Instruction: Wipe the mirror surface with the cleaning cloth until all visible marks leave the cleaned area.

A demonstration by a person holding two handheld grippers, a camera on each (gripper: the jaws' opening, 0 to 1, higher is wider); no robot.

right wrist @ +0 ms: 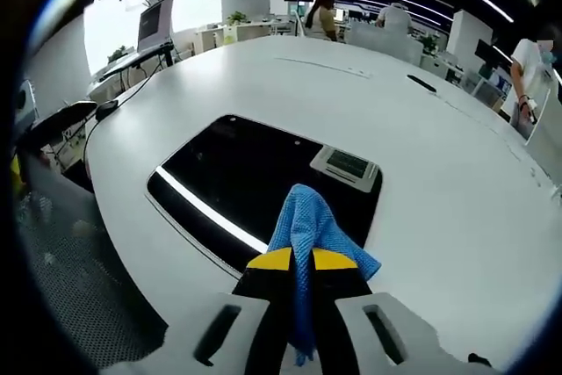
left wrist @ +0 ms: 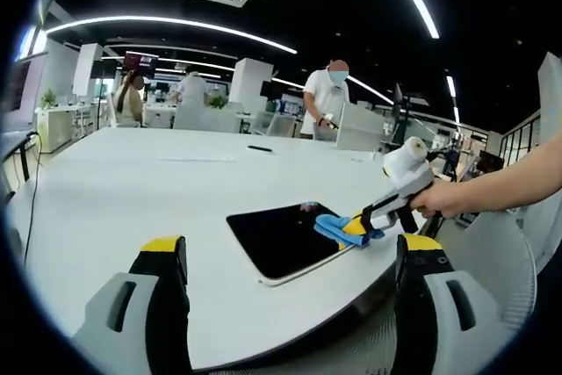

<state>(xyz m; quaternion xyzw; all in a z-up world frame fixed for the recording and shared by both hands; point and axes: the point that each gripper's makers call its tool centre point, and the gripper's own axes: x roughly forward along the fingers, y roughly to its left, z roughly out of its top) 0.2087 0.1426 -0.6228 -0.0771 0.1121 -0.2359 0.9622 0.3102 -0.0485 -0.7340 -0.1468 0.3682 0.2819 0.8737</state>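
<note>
Right gripper view: right tongs (right wrist: pixel 303 263) clamp a blue cleaning cloth (right wrist: pixel 309 227) over the dark mirror (right wrist: pixel 237 173) on the white worktop (right wrist: pixel 421 155) — left tongs (left wrist: pixel 290 256) gape open, empty; no writing legible.

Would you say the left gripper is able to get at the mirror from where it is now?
Probably yes. The left gripper is open and holds nothing, and bare table lies between it and the mirror. The right gripper, shut on the blue cloth, occupies only the mirror's far edge.
</note>
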